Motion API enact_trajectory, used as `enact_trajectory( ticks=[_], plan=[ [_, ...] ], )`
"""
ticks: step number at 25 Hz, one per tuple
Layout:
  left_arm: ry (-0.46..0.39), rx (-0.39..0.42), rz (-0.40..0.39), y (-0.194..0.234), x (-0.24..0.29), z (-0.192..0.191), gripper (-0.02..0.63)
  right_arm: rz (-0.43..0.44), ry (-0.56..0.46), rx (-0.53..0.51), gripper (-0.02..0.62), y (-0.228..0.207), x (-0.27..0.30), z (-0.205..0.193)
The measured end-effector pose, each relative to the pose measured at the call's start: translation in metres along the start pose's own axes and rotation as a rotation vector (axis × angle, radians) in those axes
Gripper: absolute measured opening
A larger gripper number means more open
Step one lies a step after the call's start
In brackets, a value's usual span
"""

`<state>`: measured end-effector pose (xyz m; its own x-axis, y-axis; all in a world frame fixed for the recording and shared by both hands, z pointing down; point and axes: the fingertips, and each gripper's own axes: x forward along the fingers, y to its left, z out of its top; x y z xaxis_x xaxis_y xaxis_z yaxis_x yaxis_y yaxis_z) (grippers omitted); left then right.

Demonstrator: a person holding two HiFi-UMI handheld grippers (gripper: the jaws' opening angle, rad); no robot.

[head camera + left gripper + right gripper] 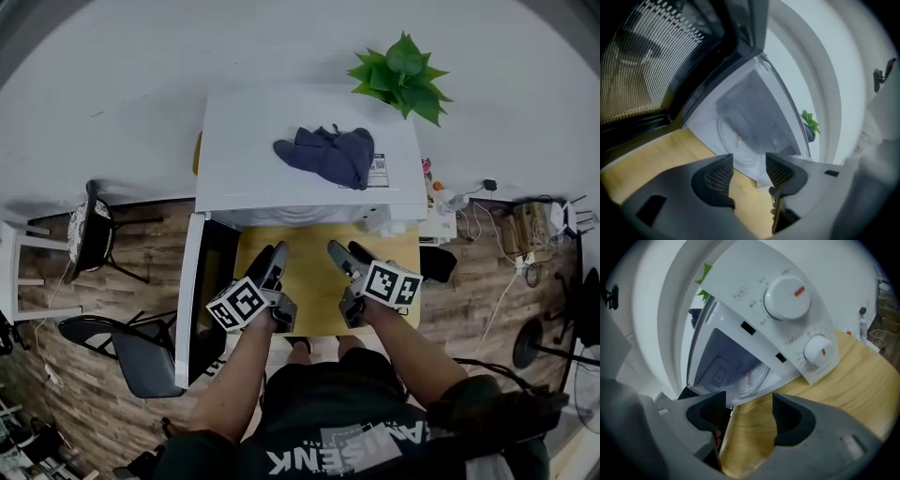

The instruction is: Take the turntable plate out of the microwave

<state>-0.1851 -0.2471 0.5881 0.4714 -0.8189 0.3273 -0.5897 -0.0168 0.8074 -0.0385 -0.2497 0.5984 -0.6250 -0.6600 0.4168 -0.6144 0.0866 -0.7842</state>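
Both left gripper point(749, 161) and right gripper point(750, 401) spread-jawed, empty; plate point(752, 378) lying flat straight ahead inside open microwave point(244, 150), seemingly equally near each.

Clear glass turntable plate point(747, 383) flat in white microwave point(244, 141) w/ door point(214, 281) open.

Your way into the microwave point(281, 131) mouth is open, with bare table point(314, 295) ahead of it. The door point(211, 291) stands swung out on your left, close beside the left gripper point(272, 255). The control panel point(787, 319) walls the opening's right side.
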Motion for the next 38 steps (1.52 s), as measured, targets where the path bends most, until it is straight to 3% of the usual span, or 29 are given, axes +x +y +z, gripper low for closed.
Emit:
enact_trajectory(
  ticks=[2,7,16,30,38],
  plan=[
    [0.007,-0.063,0.017,0.012,0.008,-0.005,0.202,-0.007,0.010,0.046,0.298,-0.008,0.009,-0.006],
    [0.034,-0.099,0.048,0.032,0.026,-0.010,0.215,-0.002,0.015,0.141,0.307,-0.016,0.032,-0.012],
    [-0.013,-0.214,0.069,0.060,0.060,0.004,0.250,-0.019,-0.086,0.294,0.311,-0.025,0.074,-0.003],
    [0.017,-0.266,0.141,0.076,0.087,0.004,0.265,-0.037,-0.131,0.570,0.311,-0.035,0.115,0.004],
    [0.016,-0.340,0.187,0.079,0.089,0.003,0.305,-0.085,-0.169,0.627,0.311,-0.044,0.126,0.010]
  ],
)
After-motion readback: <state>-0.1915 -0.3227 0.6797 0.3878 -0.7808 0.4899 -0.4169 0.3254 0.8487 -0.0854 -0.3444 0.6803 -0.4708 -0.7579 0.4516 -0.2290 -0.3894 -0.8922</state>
